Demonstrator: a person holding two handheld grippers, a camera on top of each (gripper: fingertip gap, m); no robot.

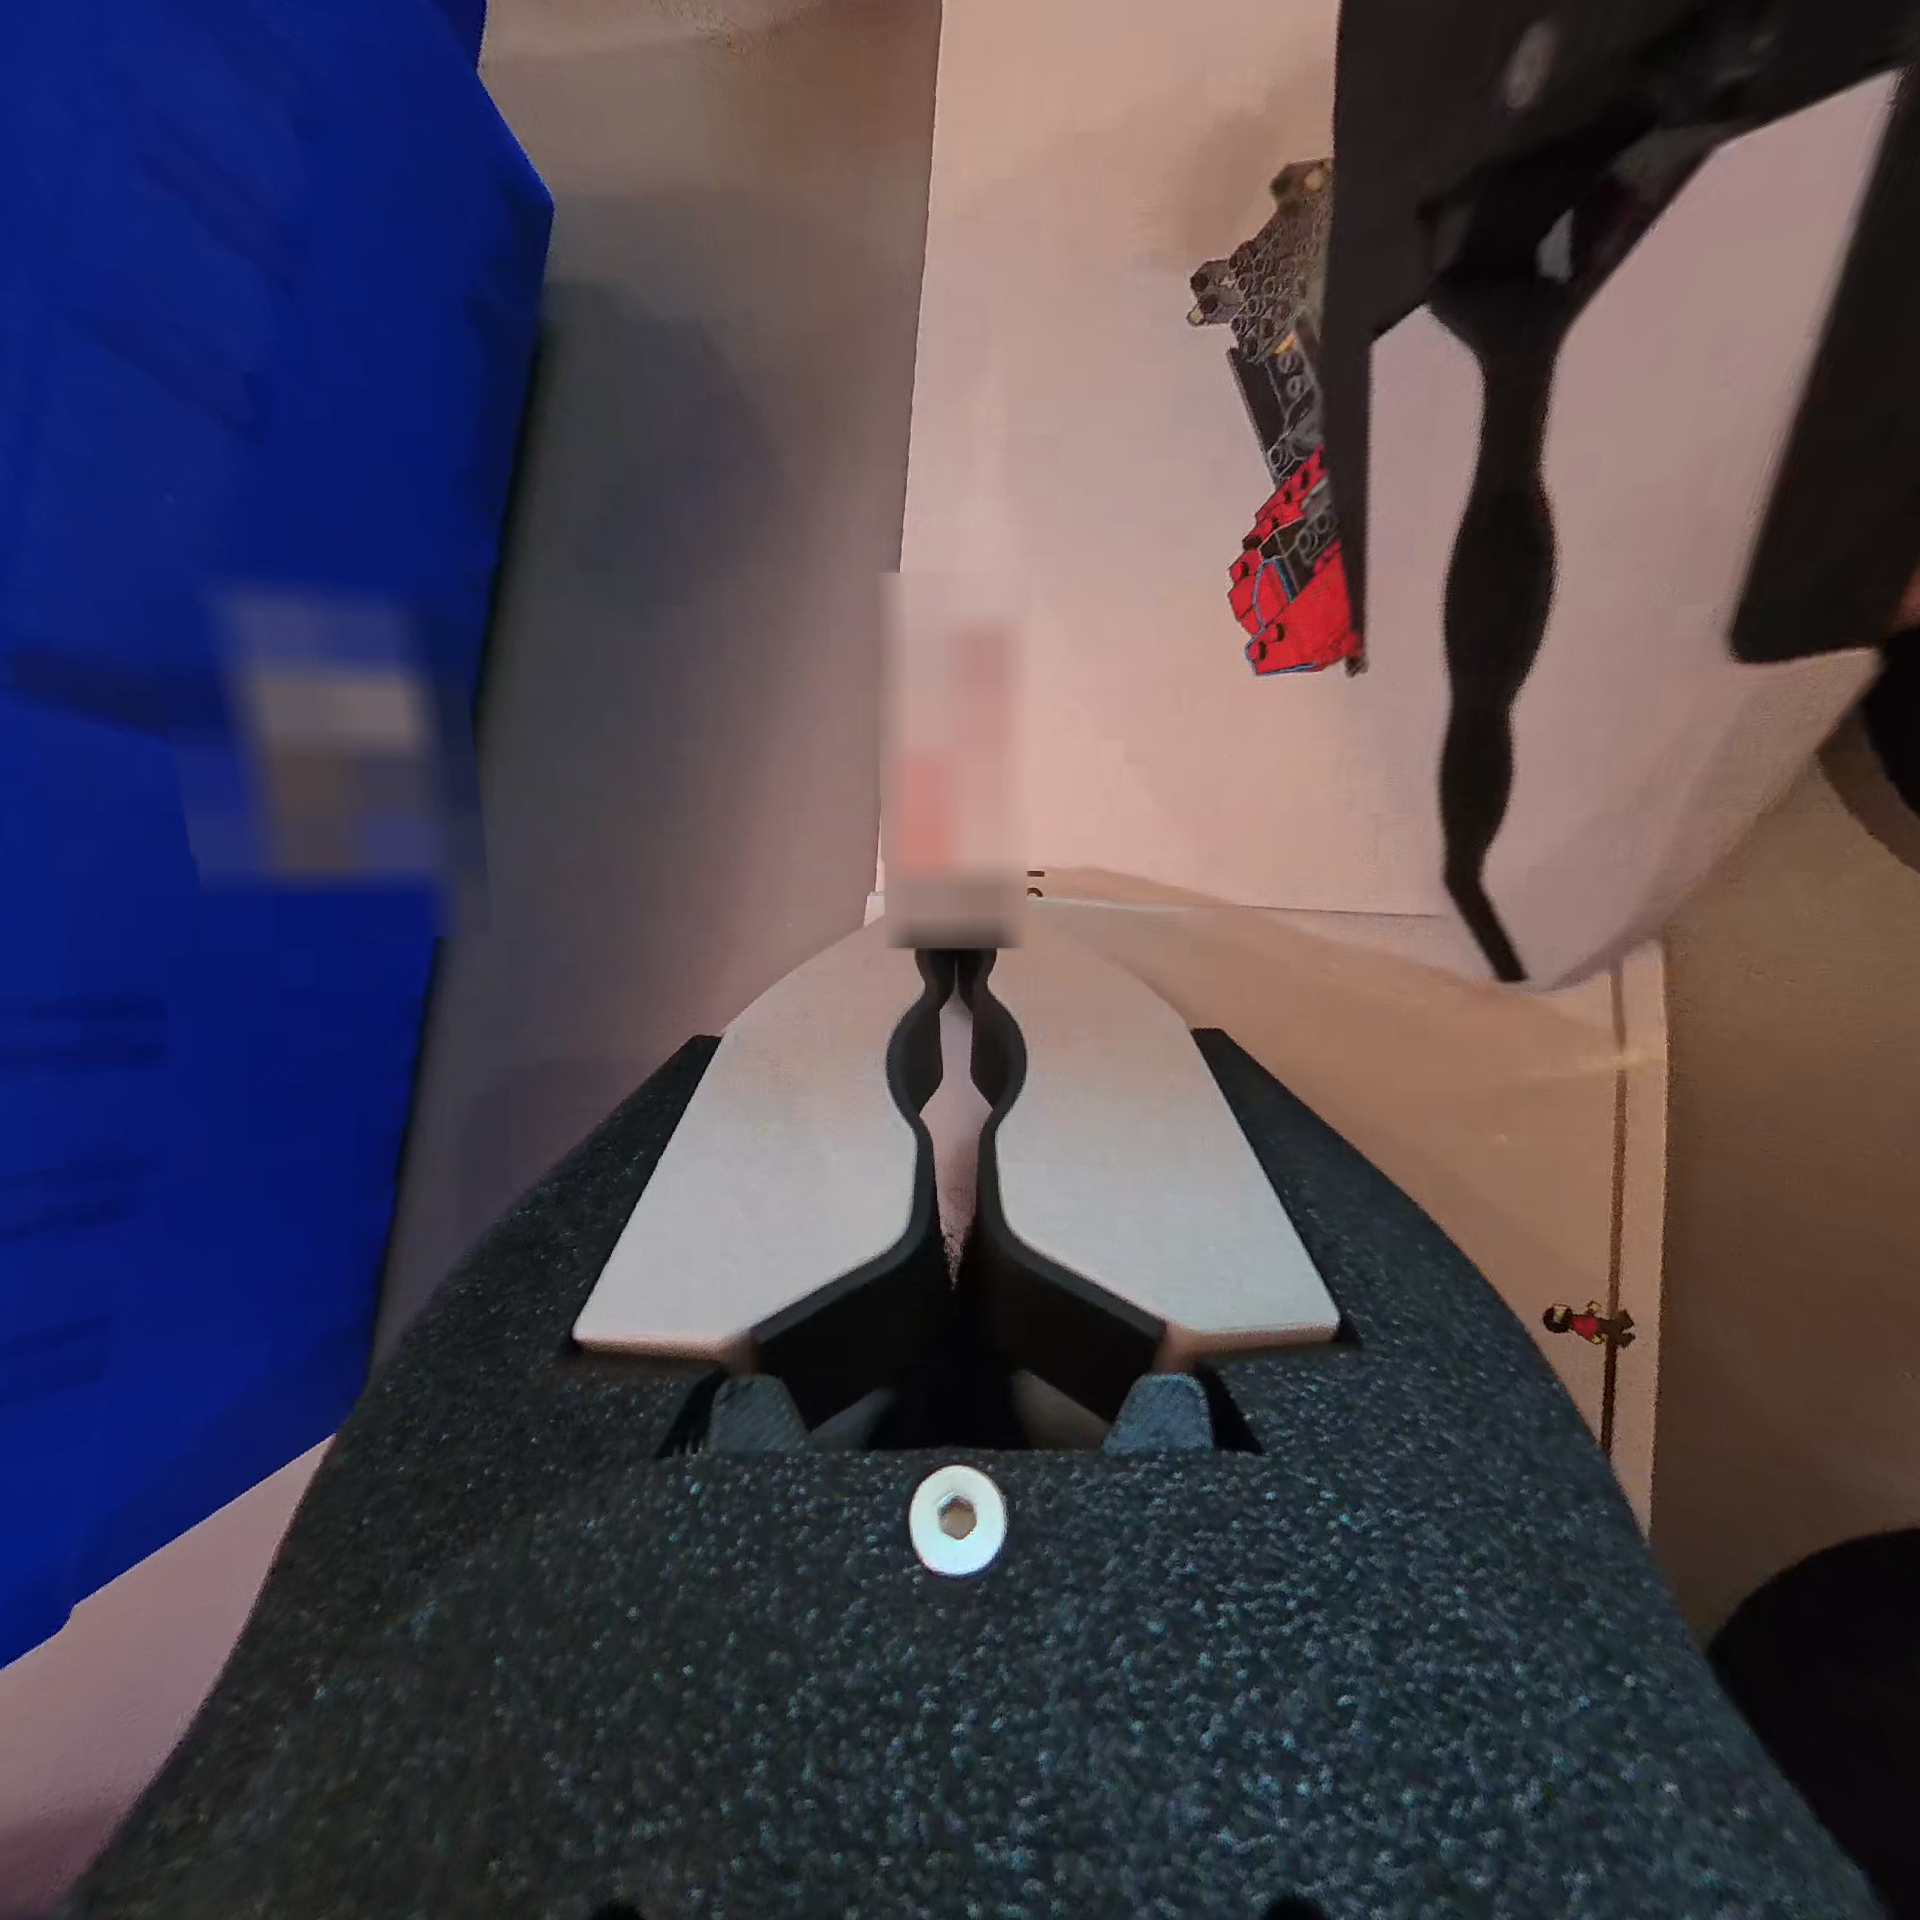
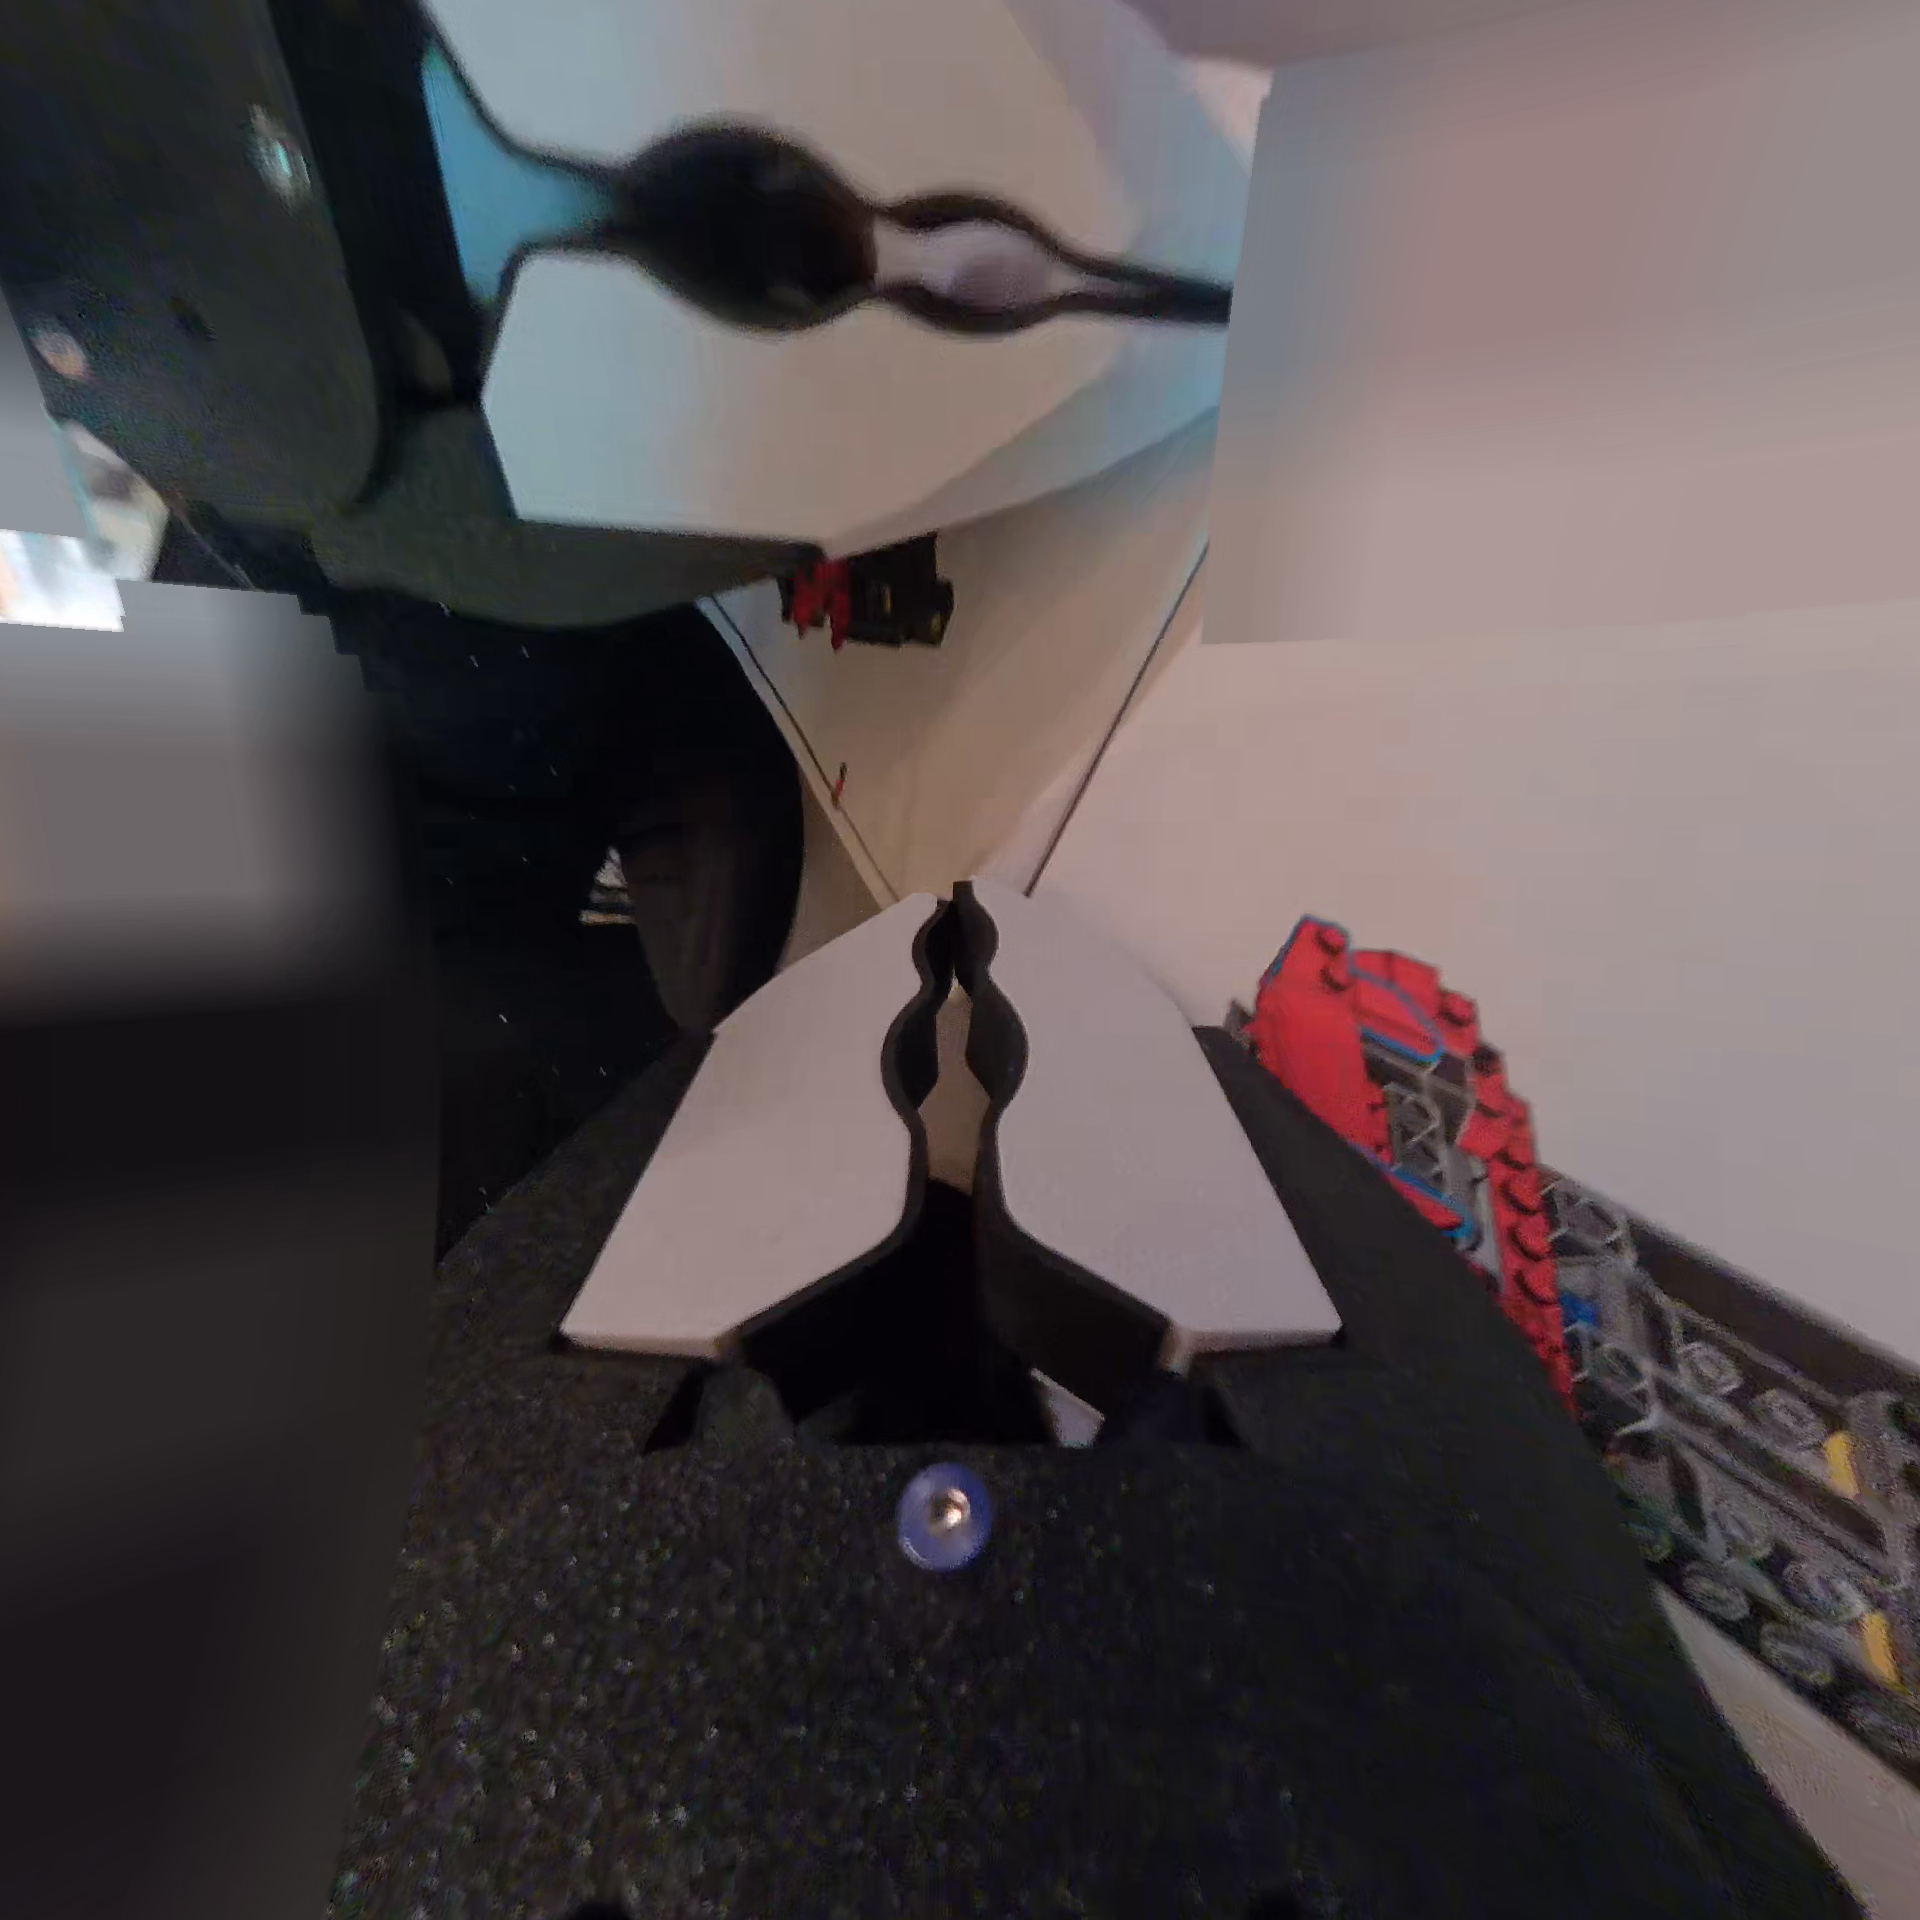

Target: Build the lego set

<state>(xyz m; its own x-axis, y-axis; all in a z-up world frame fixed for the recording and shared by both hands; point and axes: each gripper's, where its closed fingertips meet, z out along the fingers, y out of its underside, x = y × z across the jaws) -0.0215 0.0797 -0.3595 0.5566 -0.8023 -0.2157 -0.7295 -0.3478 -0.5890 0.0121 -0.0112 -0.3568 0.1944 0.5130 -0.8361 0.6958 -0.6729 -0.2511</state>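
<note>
Pale table [image 1: 1195, 520] filling most of both views, with a blue mass [image 1: 208, 727] along the left edge of the left wrist view. Left gripper [image 1: 954, 971] held above the table, tips pressed together, nothing between them. Right gripper [image 2: 956, 904] likewise pressed together and empty, just beside the model. Red, grey and black lego model [image 2: 1455, 1195] lying flat on the table, partly hidden behind the right gripper. Small red and black piece [image 1: 1587, 1325] lying well apart near the table edge.

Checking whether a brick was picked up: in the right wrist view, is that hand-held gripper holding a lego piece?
No, the right hand-held gripper is shut with nothing between its fingertips; the red lego build lies beside it.
</note>
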